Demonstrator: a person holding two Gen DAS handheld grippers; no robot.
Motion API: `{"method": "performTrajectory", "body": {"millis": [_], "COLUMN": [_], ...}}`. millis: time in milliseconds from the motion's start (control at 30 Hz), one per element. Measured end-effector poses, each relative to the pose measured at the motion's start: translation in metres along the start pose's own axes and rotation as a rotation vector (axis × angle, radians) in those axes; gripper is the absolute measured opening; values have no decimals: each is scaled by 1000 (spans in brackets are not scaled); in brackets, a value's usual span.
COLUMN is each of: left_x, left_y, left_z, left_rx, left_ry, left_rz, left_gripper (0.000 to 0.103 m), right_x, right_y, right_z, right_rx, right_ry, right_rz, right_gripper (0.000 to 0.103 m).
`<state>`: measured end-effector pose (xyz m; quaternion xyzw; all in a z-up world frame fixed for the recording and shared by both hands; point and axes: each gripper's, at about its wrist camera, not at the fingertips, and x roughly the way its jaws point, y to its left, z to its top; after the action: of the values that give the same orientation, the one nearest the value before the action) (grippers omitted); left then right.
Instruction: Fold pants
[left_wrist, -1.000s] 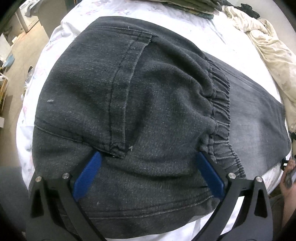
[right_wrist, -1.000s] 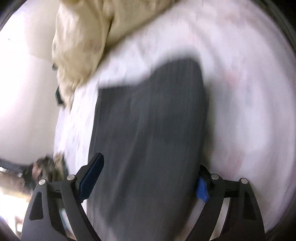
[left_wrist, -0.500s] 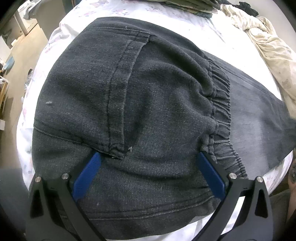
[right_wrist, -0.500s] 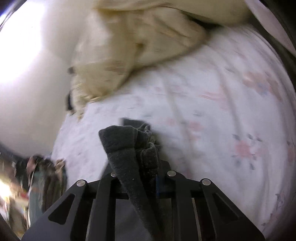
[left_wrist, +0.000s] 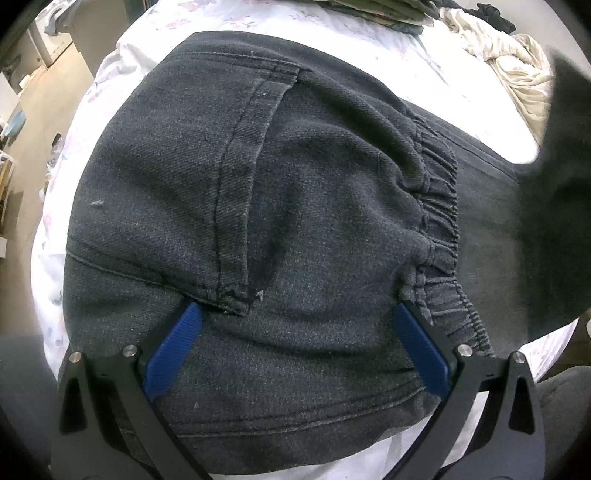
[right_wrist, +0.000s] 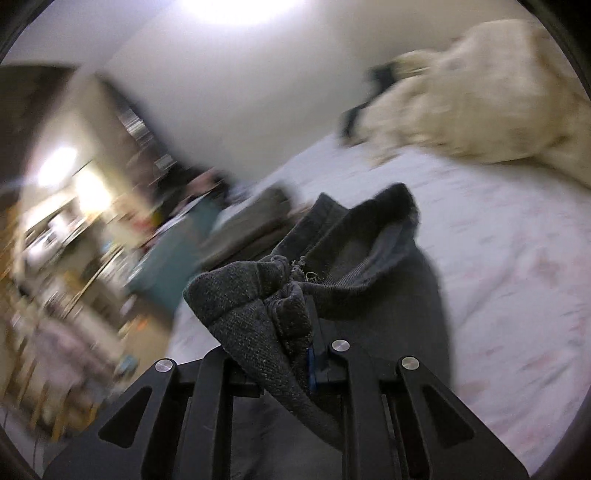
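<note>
Right wrist view, blurred: the right gripper (right_wrist: 295, 314) clamps the pants (left_wrist: 280, 206) hem, seemingly lifted above the bed (right_wrist: 517, 288). The left gripper (left_wrist: 295, 314) rests spread on the seat.

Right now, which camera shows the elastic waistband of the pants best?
The left wrist view: the gathered waistband lies sharp and unobstructed. The right wrist view shows only a bunched hem pinched in the right tool.

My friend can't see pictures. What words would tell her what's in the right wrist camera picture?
A black hand-held gripper is shut on a bunched-up end of dark grey pants, holding it above a bed with a white flowery sheet. A cream-coloured cloth lies heaped at the far side of the bed, and the room behind is blurry.
</note>
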<state>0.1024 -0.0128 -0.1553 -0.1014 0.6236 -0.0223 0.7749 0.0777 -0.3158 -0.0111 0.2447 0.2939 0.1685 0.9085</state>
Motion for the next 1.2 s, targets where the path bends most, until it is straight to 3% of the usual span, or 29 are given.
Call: {"method": "performTrajectory", "body": {"millis": [100,167,233,300,367,433,533,633,733,767,833,967,1067,1133,1167,1200], "left_x": [-4,-9,-13,-15,-18,-24,-39,-56,-55,-53,-44,-24,-10,-5,-3,-1], "left_y": [6,13,17,21,26,33,41,45,36,32,19,-7,-36,-50,-57,-61], "left_z": [2,2,4,5,6,8,14,22,42,49,68,102,115,116,117,119], "left_rx": [-30,-75,-97,-108,-134,-144,-171,-171,-150,-141,-107,-62,41,103,138,159], "left_ry": [0,-8,-7,-5,-10,-10,-65,-117,-73,-58,-7,54,79,84,72,68], "left_rz": [-26,-59,-76,-86,-98,-99,-83,-88,-130,-144,-154,-166,-154,-116,-83,-69], "left_gripper": [102,102,101,101,101,100,100,100,100,100,100,99,83,79,73,58], "right_x": [34,62,79,82,76,63,45,28,19,18,21,37,50,59,62,65], "right_y": [50,57,58,61,65,69,65,60,39,34,32,51,68,78,80,83], "right_z": [-55,-94,-125,-137,-134,-125,-114,-101,-95,-97,-102,-122,-137,-146,-151,-154], "right_rx": [-180,-179,-200,-223,-202,-197,-186,-195,-141,-117,-96,-192,-279,-353,-380,-407], "right_ry": [172,335,433,459,484,464,467,443,436,446,466,528,554,558,566,573], "right_rz": [45,64,27,22,94,146,161,89,-5,-9,7,24,36,6,6,1], "right_gripper": [15,16,21,27,55,67,67,67,72,78,80,80,79,79,79,78]}}
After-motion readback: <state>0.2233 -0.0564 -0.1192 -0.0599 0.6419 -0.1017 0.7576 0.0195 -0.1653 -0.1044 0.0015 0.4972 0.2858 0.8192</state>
